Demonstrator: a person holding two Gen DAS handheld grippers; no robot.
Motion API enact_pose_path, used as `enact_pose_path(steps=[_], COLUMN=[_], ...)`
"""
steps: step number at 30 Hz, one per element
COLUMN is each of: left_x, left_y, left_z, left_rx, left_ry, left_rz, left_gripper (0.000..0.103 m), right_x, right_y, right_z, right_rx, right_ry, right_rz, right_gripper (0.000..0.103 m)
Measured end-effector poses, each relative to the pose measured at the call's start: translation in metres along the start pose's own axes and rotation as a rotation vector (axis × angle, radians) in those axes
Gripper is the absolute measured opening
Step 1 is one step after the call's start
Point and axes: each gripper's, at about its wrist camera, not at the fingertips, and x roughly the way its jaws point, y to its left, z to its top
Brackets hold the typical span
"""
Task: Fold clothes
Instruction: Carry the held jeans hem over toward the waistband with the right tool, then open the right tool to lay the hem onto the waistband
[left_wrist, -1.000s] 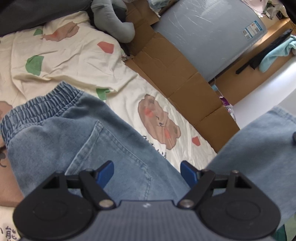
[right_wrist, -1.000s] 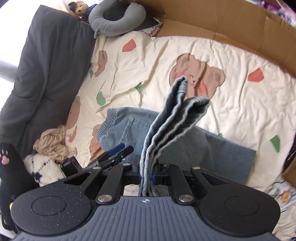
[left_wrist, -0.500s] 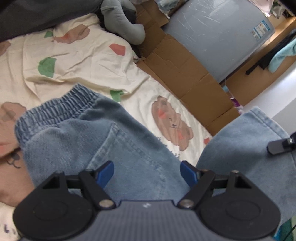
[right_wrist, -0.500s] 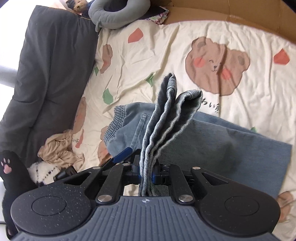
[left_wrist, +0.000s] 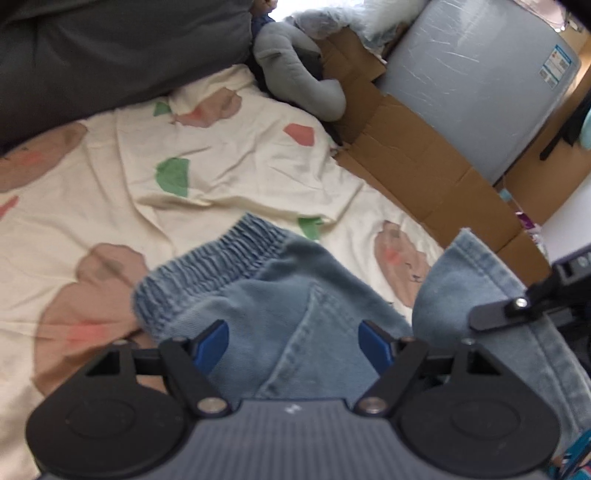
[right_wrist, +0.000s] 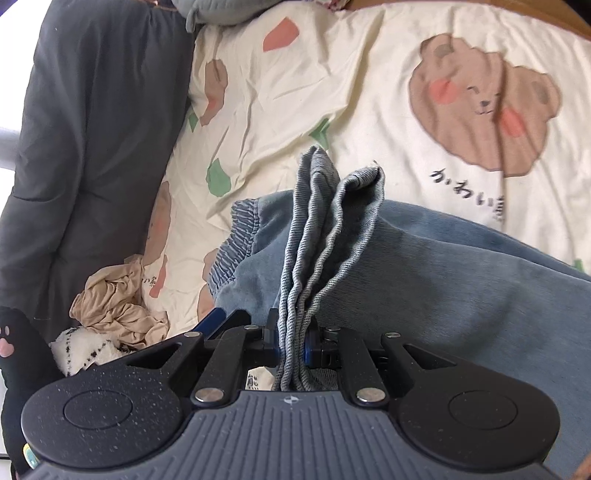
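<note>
Bed sheet (right_wrist: 295, 96) filled the frame; jeans (right_wrist: 443, 266) lay lower centre, waistband at centre-left. Right gripper (right_wrist: 291, 343) was clamped on the bunched hem; left gripper (left_wrist: 293, 338) was spread wide, empty, over the seat. Best to lay the hem flush w/ the waistband, then let go.

Jeans (left_wrist: 295, 295) lie on bedsheet (left_wrist: 221, 177) (cardboard (left_wrist: 413, 162) beside).

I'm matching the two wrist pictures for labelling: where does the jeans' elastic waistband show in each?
Left wrist: elastic waistband sits centre-left, just beyond the open left tongs.
Right wrist: waistband centre-left, left of the bunched hem.
Shared landmark: the green patch on the bear sheet.
</note>
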Motion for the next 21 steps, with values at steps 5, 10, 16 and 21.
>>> enact_pose_path(steps=[5, 10, 16, 21], left_x=[-0.007, -0.011, -0.015, -0.020], left_y=[0.010, 0.015, 0.018, 0.015], left_z=[-0.002, -0.005, -0.003, 0.000], left_rx=[-0.011, -0.018, -0.040, -0.059], left_ry=[-0.007, -0.006, -0.033, -0.051], left_rz=[0.057, 0.087, 0.136, 0.151], left_gripper=[0.078, 0.078, 0.077, 0.077], right_x=[0.038, 0.069, 0.091, 0.084], right_y=[0.000, -0.005, 0.011, 0.026], right_z=[0.005, 0.005, 0.006, 0.022], right_rx=[0.017, 0.072, 0.013, -0.019], right_ry=[0.023, 0.055, 0.123, 0.139], right_rz=[0.006, 0.019, -0.008, 0.025], right_gripper=[0.013, 0.023, 0.044, 0.052])
